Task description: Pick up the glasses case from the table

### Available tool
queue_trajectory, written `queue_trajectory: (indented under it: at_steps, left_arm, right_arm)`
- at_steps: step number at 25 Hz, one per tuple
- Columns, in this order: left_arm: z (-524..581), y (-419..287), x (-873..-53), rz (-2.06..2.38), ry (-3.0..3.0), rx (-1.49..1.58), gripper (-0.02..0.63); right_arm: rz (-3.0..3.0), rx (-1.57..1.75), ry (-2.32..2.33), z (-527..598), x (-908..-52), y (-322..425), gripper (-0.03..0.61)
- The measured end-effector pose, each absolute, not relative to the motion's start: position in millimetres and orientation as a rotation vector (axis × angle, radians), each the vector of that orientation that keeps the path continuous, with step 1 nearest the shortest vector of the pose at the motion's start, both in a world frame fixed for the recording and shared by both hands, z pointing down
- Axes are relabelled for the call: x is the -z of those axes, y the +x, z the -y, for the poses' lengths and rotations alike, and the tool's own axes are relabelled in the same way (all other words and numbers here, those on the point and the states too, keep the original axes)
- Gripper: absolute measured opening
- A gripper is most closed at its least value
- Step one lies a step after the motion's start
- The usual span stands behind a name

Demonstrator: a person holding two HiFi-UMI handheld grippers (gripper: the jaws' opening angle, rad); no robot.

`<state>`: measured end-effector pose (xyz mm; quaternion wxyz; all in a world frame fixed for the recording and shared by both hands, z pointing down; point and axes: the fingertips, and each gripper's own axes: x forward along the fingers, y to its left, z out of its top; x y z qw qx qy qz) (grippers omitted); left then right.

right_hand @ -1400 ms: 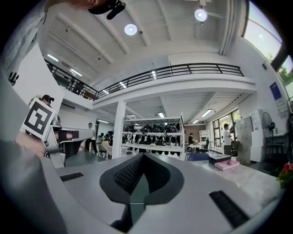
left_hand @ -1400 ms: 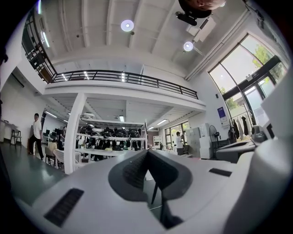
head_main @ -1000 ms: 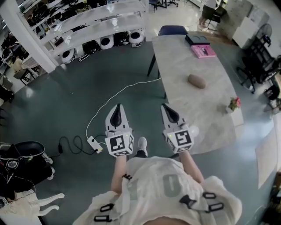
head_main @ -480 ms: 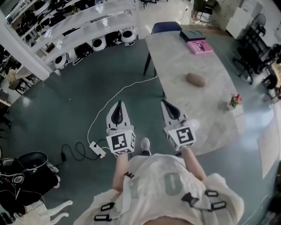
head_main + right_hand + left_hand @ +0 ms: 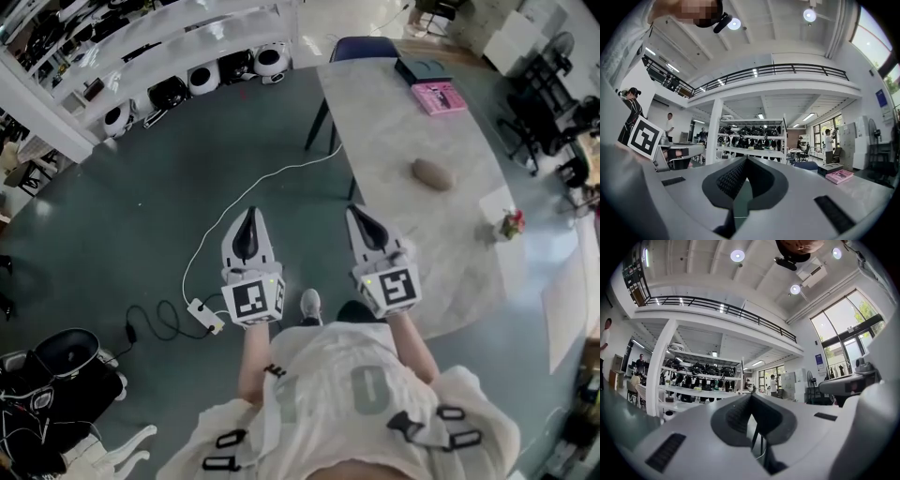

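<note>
In the head view, the case point(image 5: 432, 174) lies on the table point(image 5: 394, 122). It is ahead of me and to my right, well apart from both grippers. A pink book point(image 5: 439, 97) lies farther back on the table. My left gripper point(image 5: 249, 217) is over the floor. My right gripper point(image 5: 359, 217) is by the near end of the table. I hold both out in front of me, side by side, pointing forward.

I think the right one should do the picking, since it is nearer. I must get closer first. Then I should open its jaws wide before they reach the case, slide them around its middle, and squeeze softly so it does not slip.

In the left gripper view, my left gripper point(image 5: 751, 401) has its jaws together with nothing in them. It points level at the far shelves.

In the right gripper view, my right gripper point(image 5: 746, 161) is closed and empty too. It points level. I see the book point(image 5: 839, 176) there, but not the case.
</note>
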<state>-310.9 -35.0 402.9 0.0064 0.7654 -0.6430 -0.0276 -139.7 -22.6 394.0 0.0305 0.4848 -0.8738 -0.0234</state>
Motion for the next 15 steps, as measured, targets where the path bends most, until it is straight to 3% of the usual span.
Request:
queue_trajectory:
  at_steps: [15]
  left_arm:
    - [59.5, -315.3, -397.4, 2.082, 2.374, 0.033, 0.003]
  right_arm:
    - [2.787, 0.022, 1.434, 82.6, -394.0, -159.6, 0.002]
